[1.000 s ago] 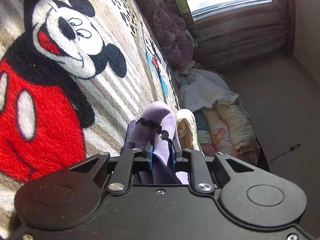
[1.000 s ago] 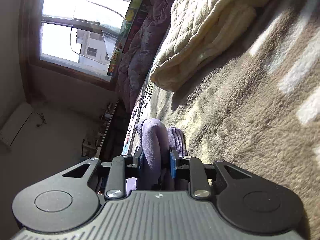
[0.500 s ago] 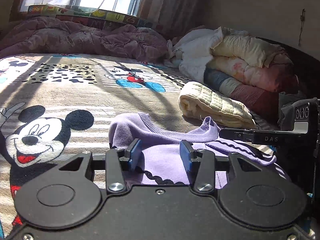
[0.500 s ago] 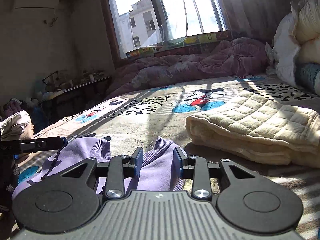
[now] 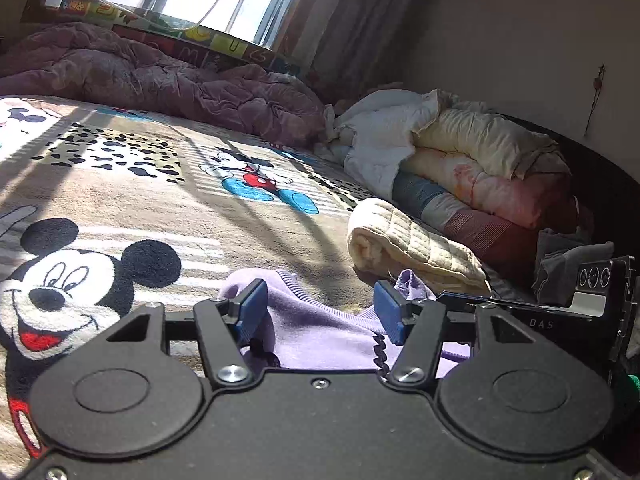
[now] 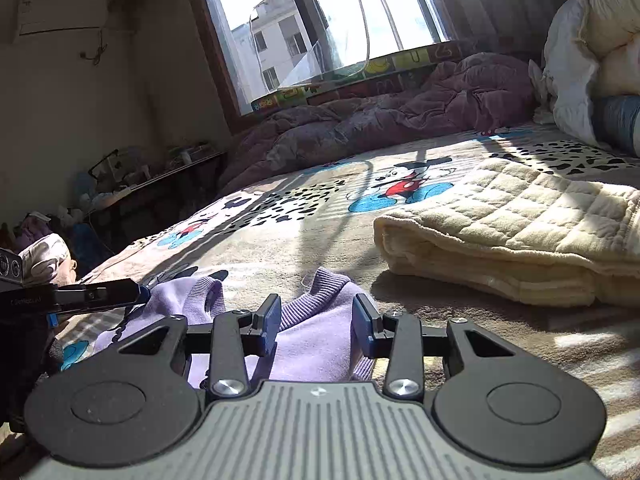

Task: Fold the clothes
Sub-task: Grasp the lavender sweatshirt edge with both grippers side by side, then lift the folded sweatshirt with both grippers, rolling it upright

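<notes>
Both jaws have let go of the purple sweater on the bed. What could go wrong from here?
1. The soft purple knit sweater lies bunched between the open jaws of both the left gripper and the right gripper; withdrawing carelessly could snag the ribbed hem and undo the fold.
2. The folded cream quilted blanket sits close beside it; the next fold may catch its edge.

Cartoon-print bed blanket [image 5: 168, 200] (sunlit), lilac sweater [image 5: 320, 332], folded cream quilt [image 6: 520, 232]

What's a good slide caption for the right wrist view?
Right gripper, jaws just opening, releases a purple sweater on the cartoon blanket beside a folded cream quilt.
</notes>
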